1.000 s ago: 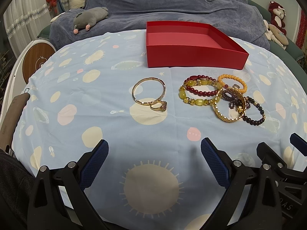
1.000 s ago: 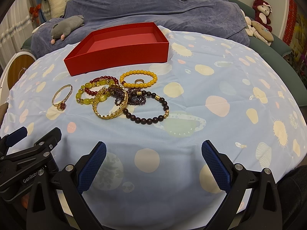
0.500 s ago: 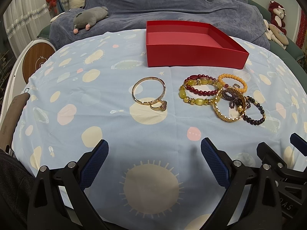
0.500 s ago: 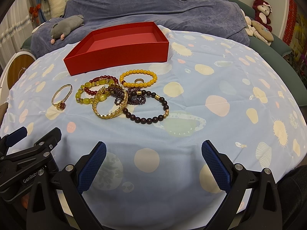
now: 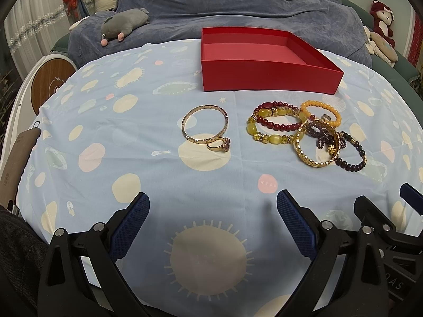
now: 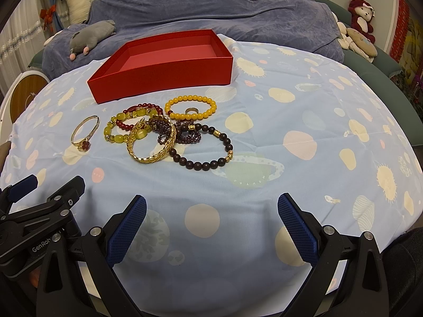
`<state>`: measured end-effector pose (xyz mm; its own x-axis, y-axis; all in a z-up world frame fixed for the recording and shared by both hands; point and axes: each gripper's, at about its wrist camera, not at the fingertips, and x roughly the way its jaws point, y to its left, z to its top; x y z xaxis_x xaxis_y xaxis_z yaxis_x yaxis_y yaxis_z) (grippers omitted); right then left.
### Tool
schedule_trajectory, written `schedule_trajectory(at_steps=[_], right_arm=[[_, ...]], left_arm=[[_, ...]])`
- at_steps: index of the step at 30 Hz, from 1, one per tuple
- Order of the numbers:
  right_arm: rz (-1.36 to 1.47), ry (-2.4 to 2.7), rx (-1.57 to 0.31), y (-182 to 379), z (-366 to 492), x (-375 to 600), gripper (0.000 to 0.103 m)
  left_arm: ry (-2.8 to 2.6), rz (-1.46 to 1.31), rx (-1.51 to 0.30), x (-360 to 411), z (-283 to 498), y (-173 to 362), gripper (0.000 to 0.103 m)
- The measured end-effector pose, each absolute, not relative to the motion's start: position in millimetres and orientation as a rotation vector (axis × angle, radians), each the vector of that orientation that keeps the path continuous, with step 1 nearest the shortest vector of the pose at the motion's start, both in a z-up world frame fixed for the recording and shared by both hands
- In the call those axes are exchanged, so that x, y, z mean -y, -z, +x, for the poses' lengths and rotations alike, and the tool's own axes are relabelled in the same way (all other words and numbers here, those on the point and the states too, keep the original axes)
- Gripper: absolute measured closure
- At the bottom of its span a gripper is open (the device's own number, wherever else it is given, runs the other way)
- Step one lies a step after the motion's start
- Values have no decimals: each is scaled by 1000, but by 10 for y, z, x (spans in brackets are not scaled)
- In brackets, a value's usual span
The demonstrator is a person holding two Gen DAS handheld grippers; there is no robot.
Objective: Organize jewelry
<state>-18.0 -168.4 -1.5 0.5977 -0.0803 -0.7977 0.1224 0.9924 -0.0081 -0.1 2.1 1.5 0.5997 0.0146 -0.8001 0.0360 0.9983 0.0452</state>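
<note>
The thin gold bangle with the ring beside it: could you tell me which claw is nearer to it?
Left. The left claw sits almost directly before the thin gold bangle; the right claw is farther right.

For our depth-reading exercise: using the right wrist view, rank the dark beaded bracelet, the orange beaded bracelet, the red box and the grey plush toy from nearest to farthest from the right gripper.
1. Dark beaded bracelet, just ahead of the right gripper, slightly left.
2. Orange beaded bracelet, behind it.
3. Red box, farther back, left of centre.
4. Grey plush toy, far left on the blue blanket.

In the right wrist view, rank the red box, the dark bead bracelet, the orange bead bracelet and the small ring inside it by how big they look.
1. red box
2. dark bead bracelet
3. orange bead bracelet, though farther away, so unsure
4. small ring
</note>
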Motion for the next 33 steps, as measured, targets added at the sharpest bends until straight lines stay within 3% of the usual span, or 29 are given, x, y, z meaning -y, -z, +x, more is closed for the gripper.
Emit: schedule_trajectory(at_steps=[33], right_arm=[[19,22,-944,-103,262,1426,7]], left_arm=[[-18,34,-934,-433,341,-96,7]])
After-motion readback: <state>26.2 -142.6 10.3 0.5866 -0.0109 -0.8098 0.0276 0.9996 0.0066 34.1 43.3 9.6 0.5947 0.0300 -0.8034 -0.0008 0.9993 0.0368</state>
